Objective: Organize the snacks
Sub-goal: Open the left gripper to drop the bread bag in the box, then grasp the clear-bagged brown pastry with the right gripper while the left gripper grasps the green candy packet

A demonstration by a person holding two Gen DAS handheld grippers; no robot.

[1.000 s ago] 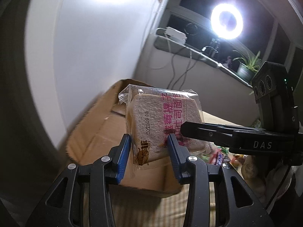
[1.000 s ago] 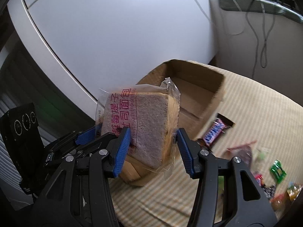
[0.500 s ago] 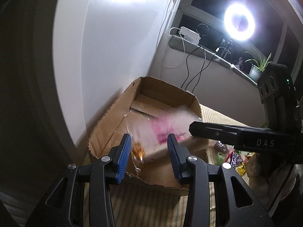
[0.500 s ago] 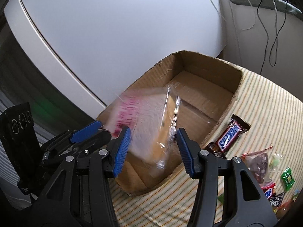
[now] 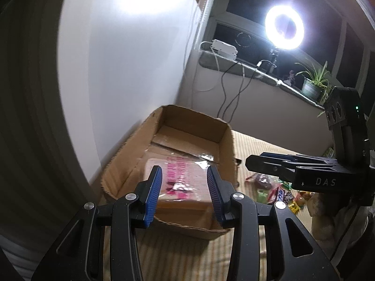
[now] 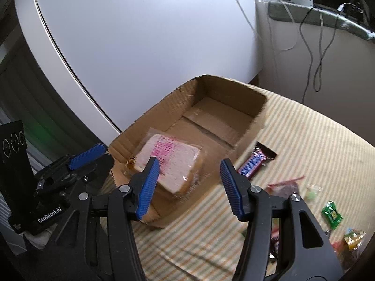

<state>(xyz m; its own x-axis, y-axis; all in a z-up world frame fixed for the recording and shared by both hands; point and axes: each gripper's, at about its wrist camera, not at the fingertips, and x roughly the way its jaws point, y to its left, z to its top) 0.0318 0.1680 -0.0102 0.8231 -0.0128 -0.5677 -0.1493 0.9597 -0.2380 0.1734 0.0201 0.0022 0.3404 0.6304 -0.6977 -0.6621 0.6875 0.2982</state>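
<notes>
A wrapped slice of bread lies flat inside an open cardboard box, near its front end, pink print facing up through the clear wrapper. The box sits on a striped cloth beside a white wall. The left gripper hovers over the near edge of the box, its blue pads partly apart with nothing pressed between them; the bread shows through the gap but lies below, on the box floor. The right gripper hangs just above the front corner of the box, its jaws opening and wider apart than the left pair, gripping nothing, the bread and the box rim seen between the pads from above. In the right wrist view the left gripper shows at the lower left, close beside the box's front end; in the left wrist view the right gripper reaches in from the right, level with the box's side wall. A chocolate bar in a dark wrapper lies on the cloth just outside the box's right wall. Further right a scatter of small snacks rests on the cloth, among them a green packet and a clear bag with dark contents. A ring light glows on the sill behind, with a potted plant near it and cables hanging down.
</notes>
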